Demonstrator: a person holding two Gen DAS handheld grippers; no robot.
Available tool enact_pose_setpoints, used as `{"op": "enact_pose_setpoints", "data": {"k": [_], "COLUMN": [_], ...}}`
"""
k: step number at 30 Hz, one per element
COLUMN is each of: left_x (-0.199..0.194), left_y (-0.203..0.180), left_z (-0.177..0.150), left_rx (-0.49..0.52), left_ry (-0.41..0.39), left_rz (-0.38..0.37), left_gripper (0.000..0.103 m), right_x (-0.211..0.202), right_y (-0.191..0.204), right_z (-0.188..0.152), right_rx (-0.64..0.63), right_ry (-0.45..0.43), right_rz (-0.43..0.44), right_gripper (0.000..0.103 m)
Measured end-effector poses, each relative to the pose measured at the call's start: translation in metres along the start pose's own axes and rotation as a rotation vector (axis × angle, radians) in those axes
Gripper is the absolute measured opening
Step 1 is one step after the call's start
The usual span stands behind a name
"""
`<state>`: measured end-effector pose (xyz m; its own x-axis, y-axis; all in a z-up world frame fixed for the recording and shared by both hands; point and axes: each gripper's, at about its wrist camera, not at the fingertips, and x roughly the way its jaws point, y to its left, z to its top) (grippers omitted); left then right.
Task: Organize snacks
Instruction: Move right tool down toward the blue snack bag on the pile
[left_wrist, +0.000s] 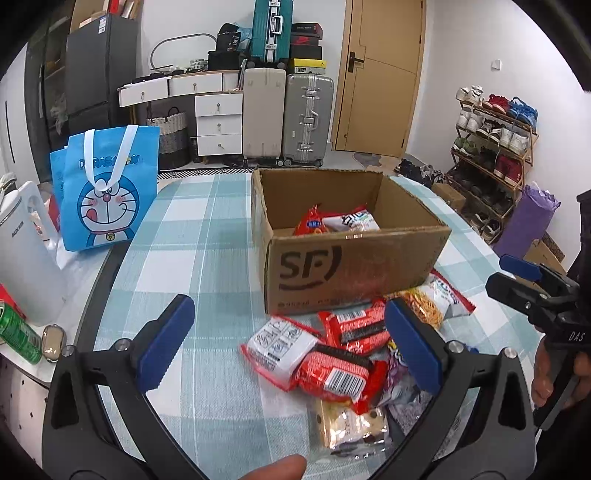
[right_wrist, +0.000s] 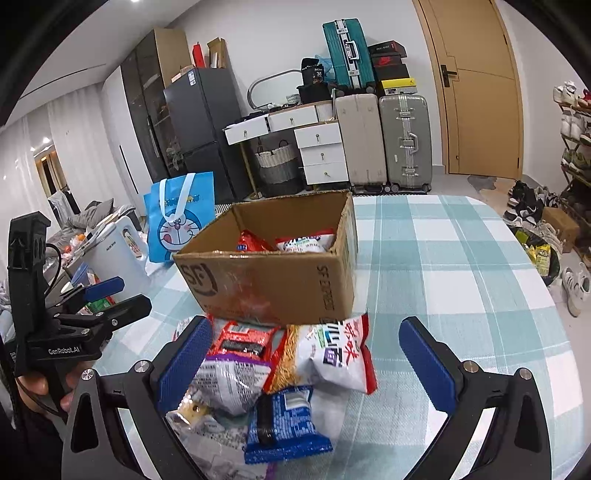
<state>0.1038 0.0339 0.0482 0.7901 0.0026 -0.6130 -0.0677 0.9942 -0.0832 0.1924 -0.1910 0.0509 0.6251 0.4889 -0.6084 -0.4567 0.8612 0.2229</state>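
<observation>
An open SF cardboard box (left_wrist: 354, 266) stands on the checked tablecloth and holds a red packet (left_wrist: 309, 221) and a white packet (left_wrist: 352, 220); it also shows in the right wrist view (right_wrist: 269, 284). A pile of snack packets (left_wrist: 332, 354) lies in front of it: red ones, a white noodle snack bag (right_wrist: 332, 354), a blue packet (right_wrist: 286, 424), a clear purple-topped bag (right_wrist: 225, 380). My left gripper (left_wrist: 291, 350) is open and empty above the pile's left side. My right gripper (right_wrist: 306, 365) is open and empty over the pile.
A blue Doraemon tote (left_wrist: 105, 188) stands at the table's far left, beside a white kettle (left_wrist: 26, 254) and a green can (left_wrist: 18, 336). Suitcases (left_wrist: 288, 118), drawers and a shoe rack (left_wrist: 491, 147) stand beyond the table. The tablecloth (right_wrist: 461, 266) runs to the right of the box.
</observation>
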Motion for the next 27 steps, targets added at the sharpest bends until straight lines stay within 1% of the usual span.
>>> {"op": "enact_pose_setpoints", "data": {"k": [10, 15, 17, 21, 27], "left_x": [-0.007, -0.001, 0.000, 0.003, 0.012], "left_y": [-0.005, -0.003, -0.001, 0.000, -0.006], "left_z": [-0.026, -0.031, -0.031, -0.034, -0.038], "left_rx": [0.017, 0.022, 0.014, 0.006, 0.029], "left_ry": [0.006, 0.030, 0.025, 0.040, 0.074], "left_rz": [-0.005, 0.001, 0.005, -0.006, -0.017], "left_gripper": [0.103, 0.103, 0.103, 0.103, 0.103], "right_x": [-0.004, 0.000, 0.005, 0.014, 0.028], "right_y": [0.003, 0.011, 0.012, 0.012, 0.009], "right_z": [-0.018, -0.024, -0.026, -0.033, -0.041], "right_rx": [-0.018, -0.069, -0.079, -0.086, -0.090], "right_ry": [0.036, 0.073, 0.097, 0.144, 0.211], "right_rz": [-0.028, -0.046, -0.048, -0.047, -0.053], "right_gripper": [0.102, 0.102, 0.102, 0.102, 0.102]}}
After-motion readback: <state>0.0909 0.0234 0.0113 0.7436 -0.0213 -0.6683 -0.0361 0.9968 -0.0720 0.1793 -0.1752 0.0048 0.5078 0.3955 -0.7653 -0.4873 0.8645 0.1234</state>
